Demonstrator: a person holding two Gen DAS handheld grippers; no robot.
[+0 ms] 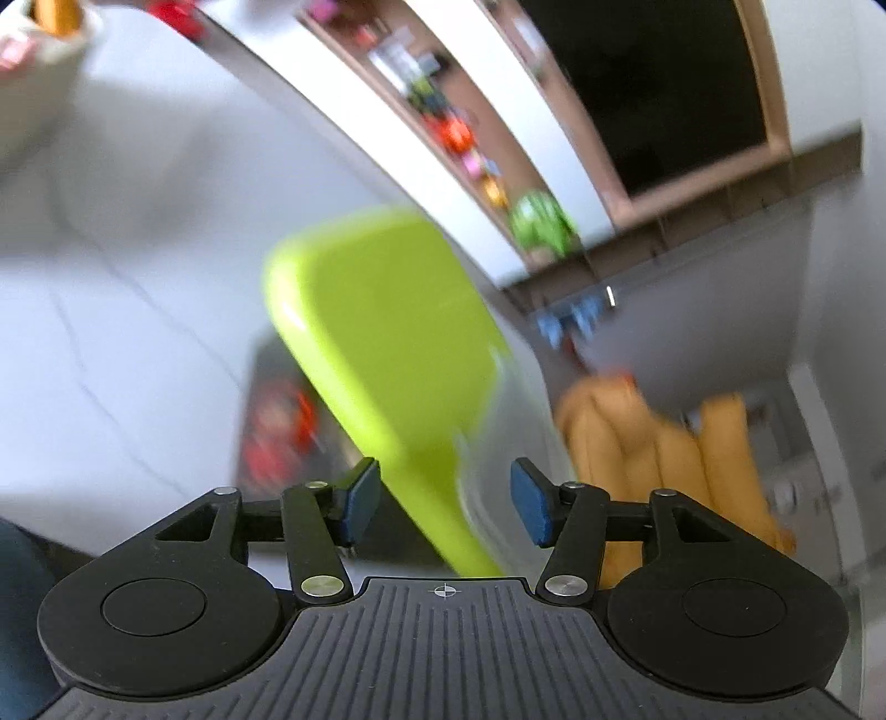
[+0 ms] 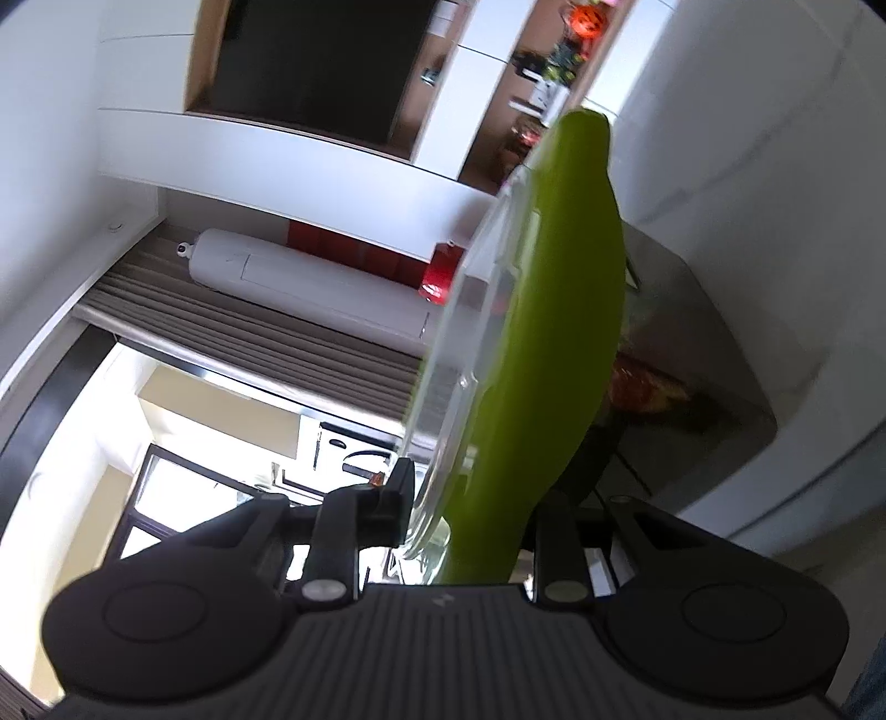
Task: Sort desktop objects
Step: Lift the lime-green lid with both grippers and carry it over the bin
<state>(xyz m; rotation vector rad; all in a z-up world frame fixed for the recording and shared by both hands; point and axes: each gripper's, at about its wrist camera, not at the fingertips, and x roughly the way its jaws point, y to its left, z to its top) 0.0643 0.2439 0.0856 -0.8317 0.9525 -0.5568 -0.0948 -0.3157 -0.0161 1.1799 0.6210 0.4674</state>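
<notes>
A lime-green lid (image 1: pixel 382 343) with a clear plastic rim is held up in the air, tilted, above the white table (image 1: pixel 111 310). In the right wrist view the lid (image 2: pixel 554 310) runs edge-on between the fingers, and my right gripper (image 2: pixel 470 515) is shut on it. My left gripper (image 1: pixel 446 501) is open, with its blue pads (image 1: pixel 362 501) on either side of the lid's lower edge; contact is unclear. A grey box (image 1: pixel 277 426) with red items lies on the table under the lid and shows in the right wrist view (image 2: pixel 692 354) too.
A beige cup (image 1: pixel 44 39) with orange items stands at the far left. Shelves (image 1: pixel 454 138) with colourful toys and a dark screen (image 1: pixel 664 94) line the back wall. Orange cloth (image 1: pixel 664 459) hangs at the right.
</notes>
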